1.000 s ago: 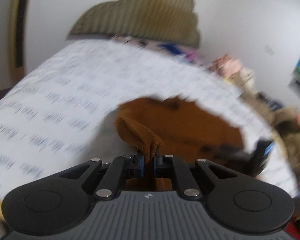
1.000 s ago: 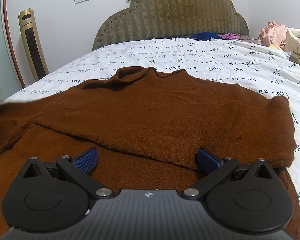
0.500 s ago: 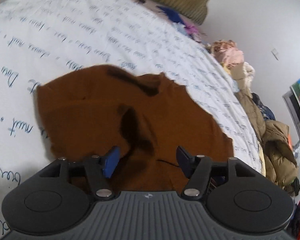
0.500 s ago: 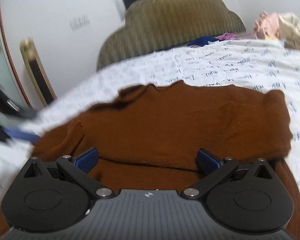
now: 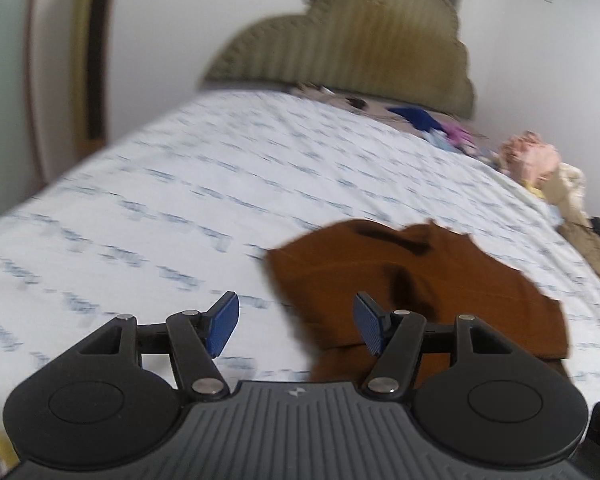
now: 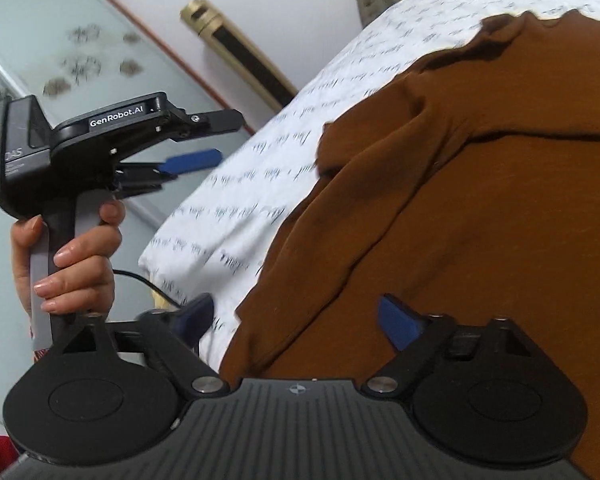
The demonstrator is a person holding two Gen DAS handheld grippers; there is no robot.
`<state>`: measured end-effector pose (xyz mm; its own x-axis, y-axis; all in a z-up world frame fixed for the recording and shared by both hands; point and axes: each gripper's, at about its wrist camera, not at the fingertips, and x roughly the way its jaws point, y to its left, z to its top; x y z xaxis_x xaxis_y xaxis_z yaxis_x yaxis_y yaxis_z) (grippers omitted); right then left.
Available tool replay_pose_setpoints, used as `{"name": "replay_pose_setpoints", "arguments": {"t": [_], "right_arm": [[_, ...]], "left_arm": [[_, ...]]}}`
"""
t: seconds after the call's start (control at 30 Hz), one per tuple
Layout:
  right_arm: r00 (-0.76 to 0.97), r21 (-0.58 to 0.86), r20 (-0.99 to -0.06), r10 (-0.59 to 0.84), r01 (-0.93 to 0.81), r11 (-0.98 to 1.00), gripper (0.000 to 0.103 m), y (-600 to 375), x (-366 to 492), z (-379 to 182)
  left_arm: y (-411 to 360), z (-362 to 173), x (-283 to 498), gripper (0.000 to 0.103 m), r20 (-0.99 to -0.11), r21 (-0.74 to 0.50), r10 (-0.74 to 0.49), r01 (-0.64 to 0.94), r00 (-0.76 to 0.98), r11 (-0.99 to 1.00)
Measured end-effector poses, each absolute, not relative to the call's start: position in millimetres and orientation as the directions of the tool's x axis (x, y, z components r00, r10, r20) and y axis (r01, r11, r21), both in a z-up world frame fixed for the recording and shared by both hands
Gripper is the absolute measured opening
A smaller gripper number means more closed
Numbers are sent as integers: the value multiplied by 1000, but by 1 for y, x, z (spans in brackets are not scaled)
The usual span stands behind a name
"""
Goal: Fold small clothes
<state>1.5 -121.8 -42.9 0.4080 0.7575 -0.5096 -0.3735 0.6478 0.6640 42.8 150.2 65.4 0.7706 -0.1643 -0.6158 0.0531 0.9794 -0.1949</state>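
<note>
A brown sweater [image 5: 420, 292] lies spread on the white script-printed bed sheet [image 5: 220, 200], with one sleeve folded across its body. My left gripper [image 5: 296, 326] hovers over the sheet just left of the sweater's edge. Its jaws are opening and grip nothing. In the right wrist view the sweater [image 6: 480, 220] fills the right side. My right gripper [image 6: 296, 318] sits low over its near left edge with its jaws closing; the cloth's edge lies between them and the pads do not press it. The left gripper [image 6: 192, 160] shows there too, held up by a hand [image 6: 72, 256].
A padded olive headboard [image 5: 360, 40] stands at the far end, with blue and purple clothes [image 5: 416, 116] below it. A pile of garments [image 5: 532, 156] lies along the bed's right side. A tall gold and black appliance [image 6: 240, 52] and a frosted glass door [image 6: 60, 40] stand left of the bed.
My left gripper let go of the brown sleeve, opened and drew back left off the sweater. My right gripper swung and rolled toward the sweater's left edge, and its jaws narrowed.
</note>
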Motion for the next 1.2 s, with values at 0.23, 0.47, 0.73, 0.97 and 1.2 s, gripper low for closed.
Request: {"name": "replay_pose_setpoints", "arguments": {"t": [0.23, 0.47, 0.73, 0.97, 1.2], "right_arm": [[345, 659, -545, 764, -388, 645, 33, -90, 5, -52], [441, 611, -531, 724, -394, 687, 9, -117, -4, -37], [739, 182, -610, 286, -220, 958, 9, -221, -11, 19], [843, 248, -537, 28, 126, 961, 26, -292, -24, 16], [811, 589, -547, 210, 194, 784, 42, -314, -45, -27]], "left_arm": [[154, 68, 32, 68, -605, -214, -157, 31, 780, 976], [139, 62, 33, 68, -624, -214, -178, 52, 761, 975], [109, 44, 35, 68, -665, -197, -217, 112, 714, 974], [82, 24, 34, 68, -697, -89, -178, 163, 695, 983], [84, 19, 30, 68, -692, -16, -116, 145, 712, 989]]}}
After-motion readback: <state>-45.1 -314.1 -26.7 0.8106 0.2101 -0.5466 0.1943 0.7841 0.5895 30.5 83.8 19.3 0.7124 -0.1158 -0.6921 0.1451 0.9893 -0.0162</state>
